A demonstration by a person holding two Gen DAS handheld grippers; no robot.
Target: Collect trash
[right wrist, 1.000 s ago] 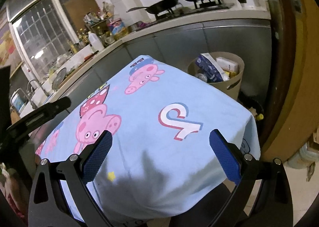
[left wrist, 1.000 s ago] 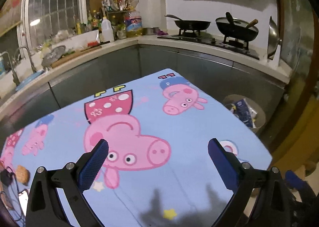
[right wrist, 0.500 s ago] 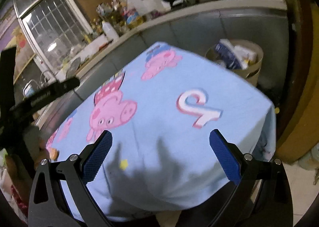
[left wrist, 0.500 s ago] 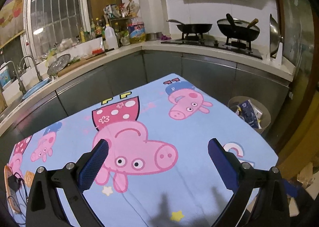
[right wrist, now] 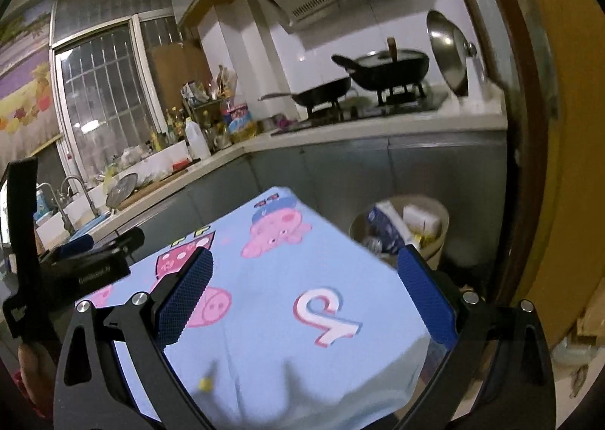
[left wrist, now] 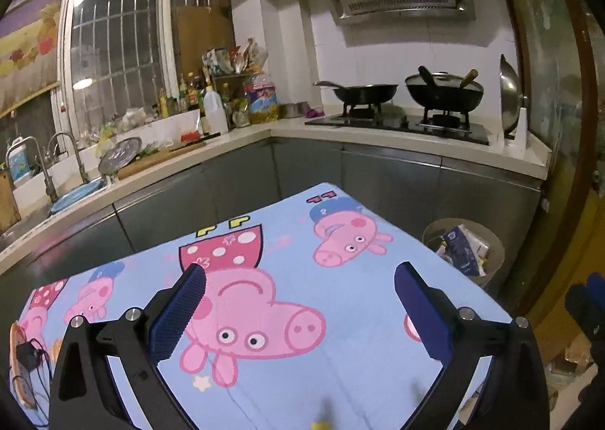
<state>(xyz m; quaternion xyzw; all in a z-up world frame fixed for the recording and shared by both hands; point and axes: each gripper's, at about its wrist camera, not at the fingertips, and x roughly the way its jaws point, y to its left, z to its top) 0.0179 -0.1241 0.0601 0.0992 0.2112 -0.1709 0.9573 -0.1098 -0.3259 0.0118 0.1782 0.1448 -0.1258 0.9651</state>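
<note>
A table with a light blue pig-cartoon cloth [left wrist: 340, 278] fills the foreground; it also shows in the right wrist view [right wrist: 287, 278]. My left gripper [left wrist: 298, 305] is open and empty above the cloth. My right gripper [right wrist: 302, 290] is open and empty above the table's right end. A round beige trash bin [left wrist: 467, 244] holding a blue packet and other waste stands on the floor past the table's right corner; it also shows in the right wrist view [right wrist: 404, 229]. No loose trash shows on the cloth.
A kitchen counter [left wrist: 378, 135] runs behind with a stove, two black woks [left wrist: 444, 91], bottles and a sink [left wrist: 72, 191]. A black charger with cable [left wrist: 26, 350] lies at the table's left edge. My left gripper's body [right wrist: 87, 263] shows at left.
Both grippers have tilted upward and pulled back, so more of the counter, hood and wall shows. Both stay open and empty.
</note>
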